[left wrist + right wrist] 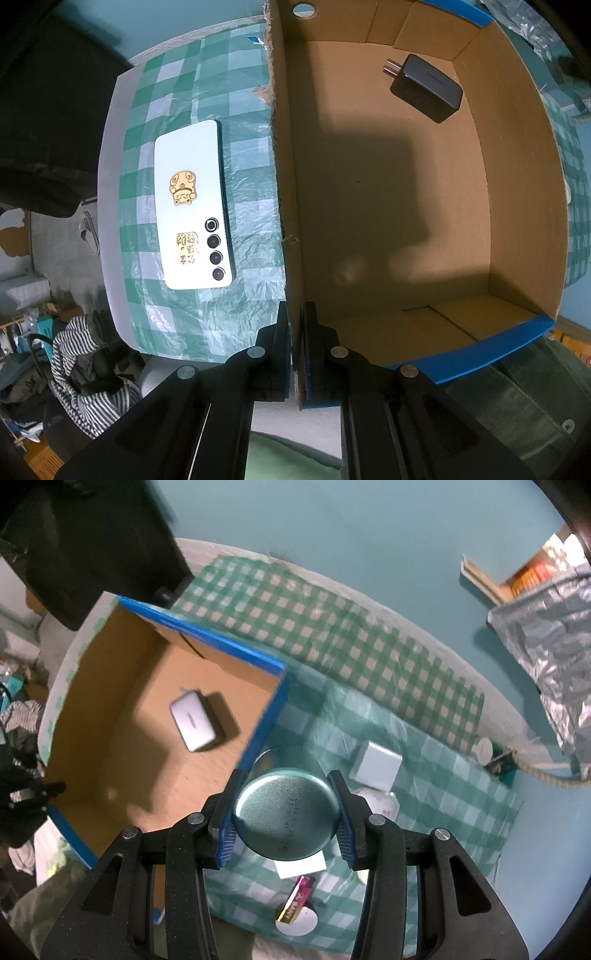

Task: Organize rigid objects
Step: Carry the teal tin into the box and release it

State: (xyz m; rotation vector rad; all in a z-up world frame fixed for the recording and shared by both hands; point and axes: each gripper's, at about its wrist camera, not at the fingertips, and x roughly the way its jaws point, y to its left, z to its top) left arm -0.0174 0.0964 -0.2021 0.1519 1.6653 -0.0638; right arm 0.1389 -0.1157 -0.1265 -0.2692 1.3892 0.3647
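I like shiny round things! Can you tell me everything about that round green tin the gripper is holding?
The round tin looks like metal, teal-green with a soft sheen. Its flat circular face points at the camera and carries small printed digits, too blurred to read. The right gripper holds it by its sides, one blue-padded finger pressing each edge. It hangs above the green checked tablecloth, just beside the blue-edged cardboard box, and only the pads seem to touch it.

Tablecloth [243, 206]: green-and-white checks, covering the table
Striped cloth [85, 373]: heaped on the floor, below the table edge
Foil bag [546, 642]: crumpled, silver, beyond the table
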